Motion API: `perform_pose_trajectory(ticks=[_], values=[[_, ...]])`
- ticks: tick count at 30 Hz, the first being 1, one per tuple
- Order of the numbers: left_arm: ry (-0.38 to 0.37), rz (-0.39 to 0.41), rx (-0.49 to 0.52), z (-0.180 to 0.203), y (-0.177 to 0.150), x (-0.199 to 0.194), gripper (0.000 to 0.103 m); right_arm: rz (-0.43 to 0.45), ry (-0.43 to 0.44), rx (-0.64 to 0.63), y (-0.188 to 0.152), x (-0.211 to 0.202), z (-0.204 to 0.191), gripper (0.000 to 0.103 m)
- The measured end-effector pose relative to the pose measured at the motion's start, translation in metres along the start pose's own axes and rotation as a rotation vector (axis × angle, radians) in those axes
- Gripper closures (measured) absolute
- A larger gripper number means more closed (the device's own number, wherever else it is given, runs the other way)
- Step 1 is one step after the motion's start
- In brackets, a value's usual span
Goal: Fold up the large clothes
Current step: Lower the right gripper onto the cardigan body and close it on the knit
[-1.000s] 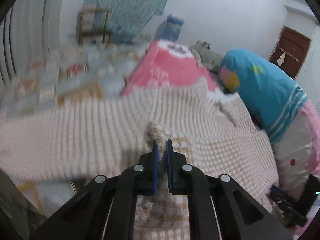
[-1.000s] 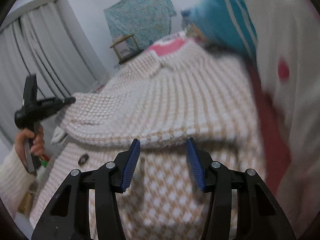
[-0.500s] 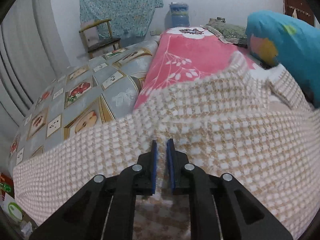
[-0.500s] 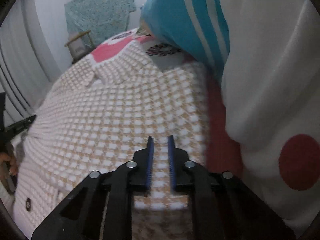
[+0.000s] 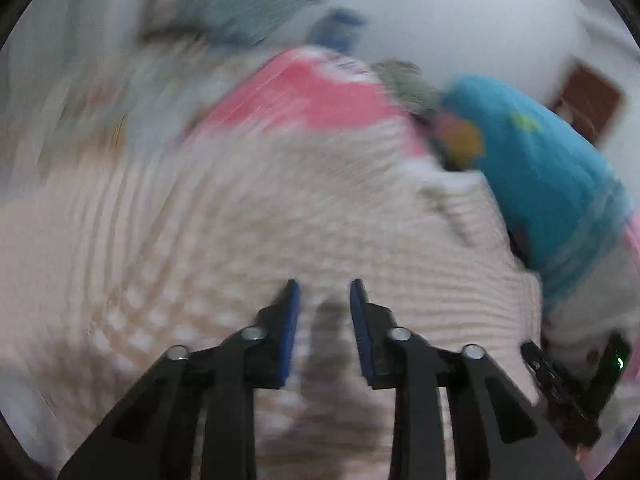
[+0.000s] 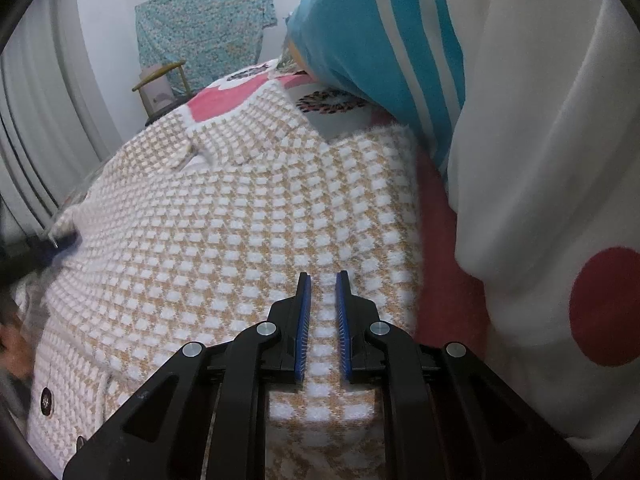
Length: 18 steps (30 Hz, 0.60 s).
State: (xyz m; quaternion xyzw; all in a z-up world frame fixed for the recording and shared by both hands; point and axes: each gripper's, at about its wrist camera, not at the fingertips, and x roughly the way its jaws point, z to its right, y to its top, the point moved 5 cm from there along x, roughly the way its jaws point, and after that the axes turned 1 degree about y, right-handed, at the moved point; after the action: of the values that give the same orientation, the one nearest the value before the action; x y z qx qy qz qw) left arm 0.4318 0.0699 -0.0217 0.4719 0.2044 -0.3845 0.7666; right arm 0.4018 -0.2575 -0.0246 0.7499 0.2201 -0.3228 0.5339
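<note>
A tan-and-white checked knit cardigan (image 6: 240, 220) lies spread over the bed, with dark buttons (image 6: 46, 400) near its front left edge. My right gripper (image 6: 323, 276) is shut on the near edge, and the fabric runs up between its blue pads. The left wrist view is smeared by motion. There the cardigan (image 5: 240, 220) lies under my left gripper (image 5: 323, 284). Its jaws stand a little apart and are closing, with no cloth pinched between the pads. A dark blur at the cardigan's left side is the left gripper (image 6: 60, 240).
A blue, white and red-dotted quilt pile (image 6: 520, 160) crowds the cardigan's right side. Pink sheet (image 5: 312, 92) shows beyond the cardigan. A chair (image 6: 160, 84) and a hanging teal cloth (image 6: 204, 20) stand by the far wall. A brown door (image 5: 588, 100) is at the far right.
The right gripper closed from wide open onto the cardigan's edge, then kept still. The left gripper dropped lower over the cardigan, and its jaws now stand wider apart than before.
</note>
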Motion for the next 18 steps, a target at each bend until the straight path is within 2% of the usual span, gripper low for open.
perform_pose_trajectory(ticks=[1,2,3,4,5,6,7,10,12,13,15,16,17,18], values=[[-0.086,0.022,-0.113,-0.02,-0.004,-0.002,0.099,-0.004,0.003,-0.002,0.0,0.0,0.001,0.092],[-0.186,0.036,-0.22,-0.033,-0.006,-0.004,0.099,-0.006,0.004,-0.002,0.0,0.0,0.002,0.092],[-0.256,0.05,-0.313,-0.045,-0.007,-0.008,0.099,-0.008,0.004,-0.002,0.0,-0.001,0.003,0.092],[-0.273,0.06,-0.355,-0.052,-0.008,-0.012,0.099,-0.01,0.004,-0.002,0.001,-0.001,0.003,0.092],[-0.263,0.065,-0.352,-0.053,-0.012,-0.015,0.099,-0.009,0.005,-0.001,0.001,-0.002,0.003,0.092],[-0.247,0.068,-0.335,-0.051,-0.014,-0.017,0.099,0.006,-0.002,0.002,0.002,-0.006,0.003,0.096],[-0.229,0.078,-0.315,-0.05,-0.018,-0.019,0.099,0.035,-0.019,-0.001,0.003,-0.013,0.002,0.103],[-0.196,0.088,-0.295,-0.049,-0.02,-0.018,0.099,0.158,0.032,-0.044,0.012,-0.041,-0.017,0.103],[-0.163,0.092,-0.268,-0.044,-0.019,-0.016,0.099,0.172,0.106,-0.091,0.02,-0.048,-0.041,0.103],[-0.158,0.094,-0.262,-0.04,-0.018,-0.014,0.099,0.152,0.174,-0.103,0.025,-0.047,-0.057,0.103],[-0.153,0.101,-0.255,-0.04,-0.02,-0.015,0.099,0.082,0.314,-0.078,0.03,-0.037,-0.08,0.103],[-0.156,0.103,-0.256,-0.041,-0.021,-0.016,0.099,-0.003,0.455,-0.027,0.031,-0.024,-0.093,0.103],[-0.158,0.103,-0.258,-0.043,-0.019,-0.013,0.099,-0.052,0.542,0.013,0.029,-0.015,-0.1,0.103],[-0.161,0.105,-0.258,-0.044,-0.019,-0.013,0.099,-0.086,0.592,0.041,0.026,-0.007,-0.103,0.103]])
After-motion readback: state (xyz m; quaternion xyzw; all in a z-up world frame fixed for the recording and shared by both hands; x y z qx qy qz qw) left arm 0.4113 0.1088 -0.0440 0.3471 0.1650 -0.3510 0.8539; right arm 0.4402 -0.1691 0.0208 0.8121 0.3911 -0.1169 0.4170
